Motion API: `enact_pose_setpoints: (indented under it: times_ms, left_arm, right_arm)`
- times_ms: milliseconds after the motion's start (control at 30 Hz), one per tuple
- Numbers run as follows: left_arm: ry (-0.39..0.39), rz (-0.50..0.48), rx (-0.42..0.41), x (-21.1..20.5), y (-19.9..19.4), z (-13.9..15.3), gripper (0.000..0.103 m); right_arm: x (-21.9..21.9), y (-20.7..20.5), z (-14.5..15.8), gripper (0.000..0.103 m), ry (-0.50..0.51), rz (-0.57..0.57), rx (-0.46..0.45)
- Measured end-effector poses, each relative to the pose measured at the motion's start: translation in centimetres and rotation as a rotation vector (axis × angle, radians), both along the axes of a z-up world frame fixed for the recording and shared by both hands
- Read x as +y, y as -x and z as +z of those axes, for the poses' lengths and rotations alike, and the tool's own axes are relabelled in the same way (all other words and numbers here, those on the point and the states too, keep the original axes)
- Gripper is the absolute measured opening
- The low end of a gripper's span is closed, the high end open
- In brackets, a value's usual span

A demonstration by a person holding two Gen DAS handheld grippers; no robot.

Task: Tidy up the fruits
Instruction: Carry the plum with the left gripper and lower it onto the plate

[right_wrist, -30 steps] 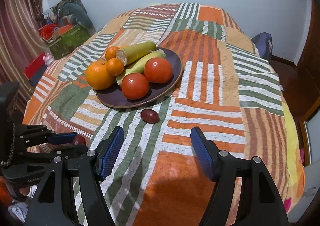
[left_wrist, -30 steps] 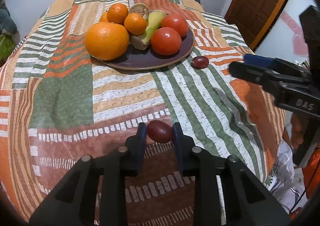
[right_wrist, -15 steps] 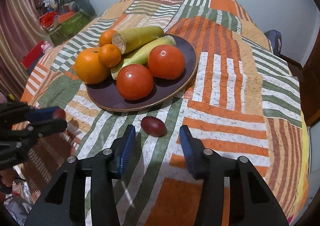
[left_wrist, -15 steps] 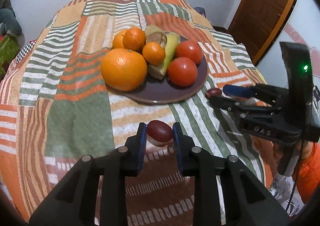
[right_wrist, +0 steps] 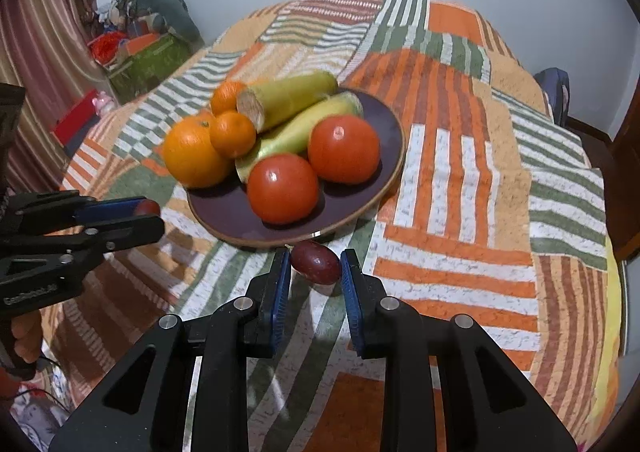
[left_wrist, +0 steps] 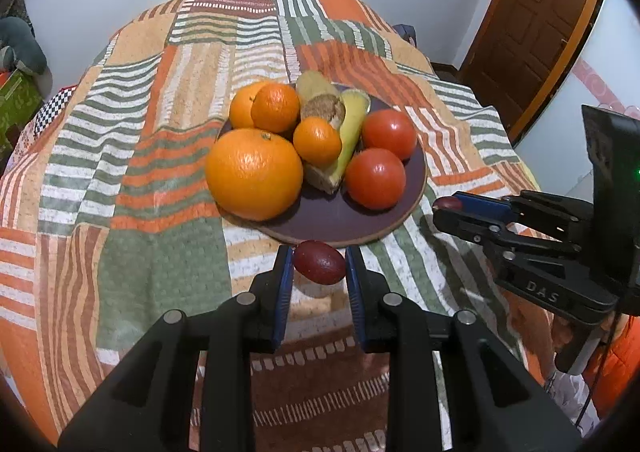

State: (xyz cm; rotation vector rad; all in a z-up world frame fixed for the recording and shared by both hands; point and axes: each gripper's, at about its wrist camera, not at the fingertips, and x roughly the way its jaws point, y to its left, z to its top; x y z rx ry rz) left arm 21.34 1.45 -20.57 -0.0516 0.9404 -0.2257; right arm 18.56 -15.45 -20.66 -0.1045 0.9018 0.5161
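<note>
Left gripper (left_wrist: 319, 266): I'm clamping one grape (left_wrist: 319, 261), lifted just before the plate (left_wrist: 416, 188) rim, ready to drop in.
Right gripper (right_wrist: 313, 266): pinching the second grape (right_wrist: 316, 261) beside the plate's rim.

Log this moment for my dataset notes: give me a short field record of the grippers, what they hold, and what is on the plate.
left gripper: shut on a dark red fruit, lifted, near the plate's front rim
right gripper: around a second dark red fruit; pad contact and whether it rests on the cloth unclear
plate: dark, round, on the striped cloth
on plate: two tomatoes, a large orange, smaller oranges, two corn cobs
left to place: both dark red fruits
</note>
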Motion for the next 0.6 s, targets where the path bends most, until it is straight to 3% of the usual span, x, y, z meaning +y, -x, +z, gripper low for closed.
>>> enact_pose_setpoints:
  times_ms: [333,600]
  left_arm:
    - [-0.003,-0.015,-0.026,-1.0,-1.8,0.8,0.026]
    - [-0.007,-0.02,-0.007,-1.5,-3.6,-0.3,0.026]
  right_arm:
    - [0.3,-1.2,1.7,0.023,-0.044,-0.006,-0.048]
    - [0.4,-2.7,0.7,0.023,-0.044,-0.021,-0.032]
